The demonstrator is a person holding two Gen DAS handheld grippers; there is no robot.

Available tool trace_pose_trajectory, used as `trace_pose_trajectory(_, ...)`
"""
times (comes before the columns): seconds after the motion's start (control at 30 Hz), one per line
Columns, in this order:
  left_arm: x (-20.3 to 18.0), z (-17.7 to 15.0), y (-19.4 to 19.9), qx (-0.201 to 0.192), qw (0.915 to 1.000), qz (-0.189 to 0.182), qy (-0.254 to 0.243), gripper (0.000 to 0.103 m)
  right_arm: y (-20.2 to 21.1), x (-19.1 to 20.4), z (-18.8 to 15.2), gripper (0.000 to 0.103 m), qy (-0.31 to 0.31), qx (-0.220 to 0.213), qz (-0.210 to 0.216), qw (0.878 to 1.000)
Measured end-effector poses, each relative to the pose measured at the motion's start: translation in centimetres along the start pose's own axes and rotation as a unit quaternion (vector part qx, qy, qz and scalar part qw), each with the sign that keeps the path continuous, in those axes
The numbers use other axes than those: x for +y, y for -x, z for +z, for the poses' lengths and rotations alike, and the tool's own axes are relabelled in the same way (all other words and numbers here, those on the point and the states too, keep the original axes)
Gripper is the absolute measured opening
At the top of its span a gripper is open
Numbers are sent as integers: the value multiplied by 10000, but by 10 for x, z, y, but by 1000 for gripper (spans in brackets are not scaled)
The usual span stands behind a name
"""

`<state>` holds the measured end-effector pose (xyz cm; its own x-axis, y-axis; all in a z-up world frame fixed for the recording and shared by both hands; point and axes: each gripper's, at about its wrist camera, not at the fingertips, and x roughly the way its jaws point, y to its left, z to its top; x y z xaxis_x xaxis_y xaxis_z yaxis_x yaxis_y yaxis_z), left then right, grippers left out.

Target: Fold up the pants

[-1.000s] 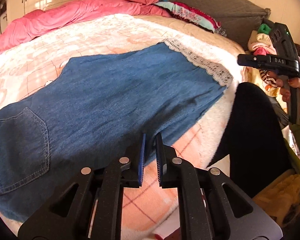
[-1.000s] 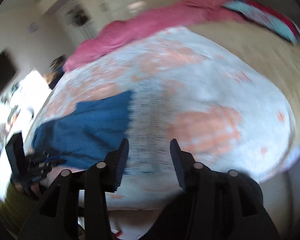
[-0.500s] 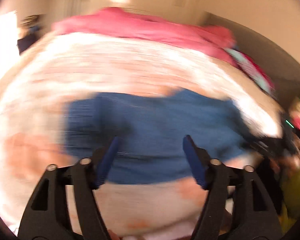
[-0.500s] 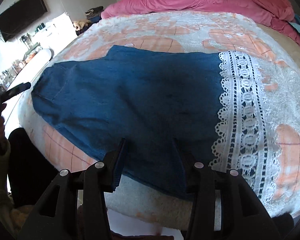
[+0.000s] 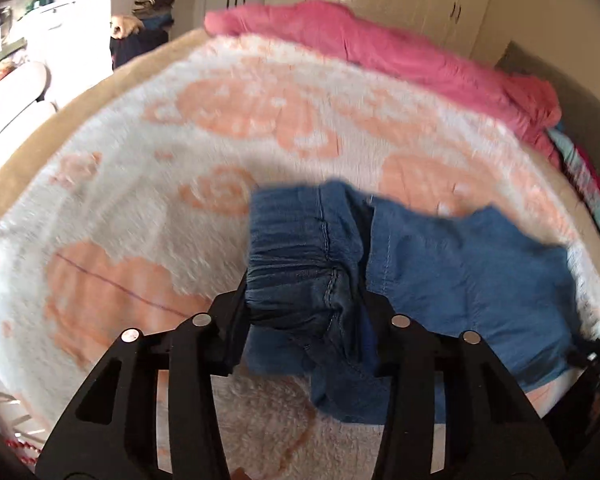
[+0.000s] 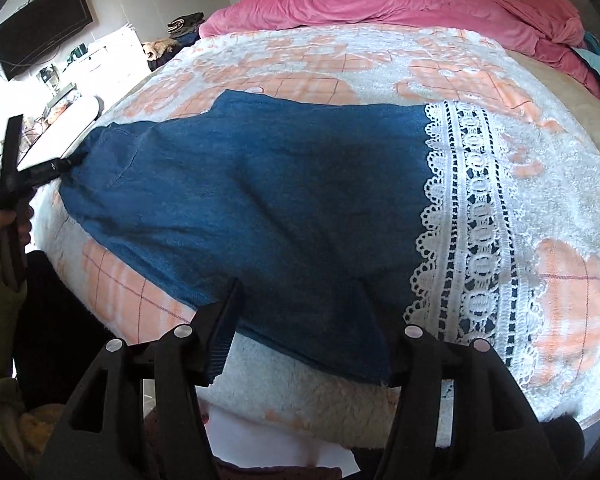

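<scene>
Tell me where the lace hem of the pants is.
In the right wrist view the white lace hem lies flat on the blanket, right of the right gripper.

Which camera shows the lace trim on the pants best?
The right wrist view: the white lace trim runs sharp and whole along the end of the blue pants. The left wrist view shows only the bunched waistband end; no lace is visible there.

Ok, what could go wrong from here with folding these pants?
1. The left gripper has its jaws closing on the bunched waistband, so layers may be caught unevenly and the fold could come out crooked.
2. The right gripper has its jaws opening around the near edge of the pants beside the lace hem; it might lose that edge or snag the lace.
</scene>
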<state>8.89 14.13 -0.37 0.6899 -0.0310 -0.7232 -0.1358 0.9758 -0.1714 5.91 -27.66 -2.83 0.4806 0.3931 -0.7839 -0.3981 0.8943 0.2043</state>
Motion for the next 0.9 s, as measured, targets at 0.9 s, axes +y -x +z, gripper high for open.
trace_pose_trajectory(0.9,-173,-52,-30,842,9663,-1273,-2075,57,-6,9,-1,47,461,143,-239,9985)
